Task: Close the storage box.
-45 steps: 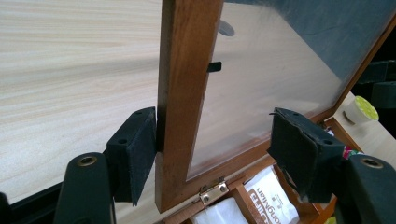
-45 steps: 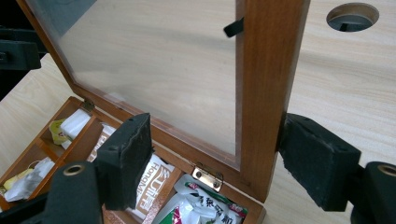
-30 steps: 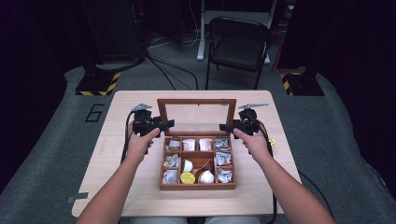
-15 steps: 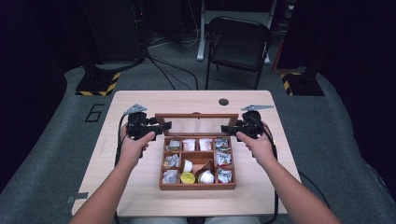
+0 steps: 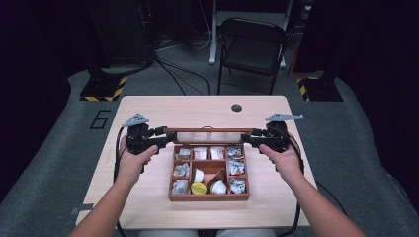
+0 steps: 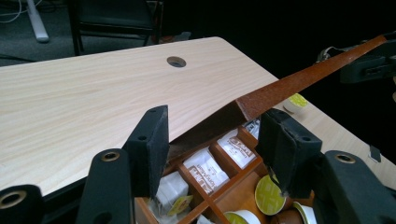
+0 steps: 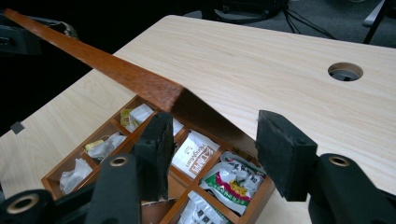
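Note:
A wooden box (image 5: 208, 196) with several compartments of tea packets (image 7: 195, 151) and small capsule cups (image 5: 198, 188) sits near the table's front. Its hinged glass-panelled lid (image 5: 210, 131) hangs tilted over the back row and looks edge-on in the high view. My left gripper (image 5: 165, 134) holds the lid's left end and my right gripper (image 5: 249, 136) its right end. Both pairs of jaws have just been closing. The lid's corner (image 6: 252, 100) sits between the left gripper (image 6: 210, 126) pads, and the other corner (image 7: 175, 95) between the right gripper (image 7: 212, 126) pads.
The light wooden table (image 5: 197, 108) has a cable hole (image 5: 236, 107) near its far edge. A black folding chair (image 5: 252, 44) stands behind the table on grey carpet. Cables trail from both grippers over the table's sides.
The lid stood upright and open a second ago; now it has swung down toward the box. Both hands have moved outward and up, and the grippers' jaws have narrowed on the lid's ends.

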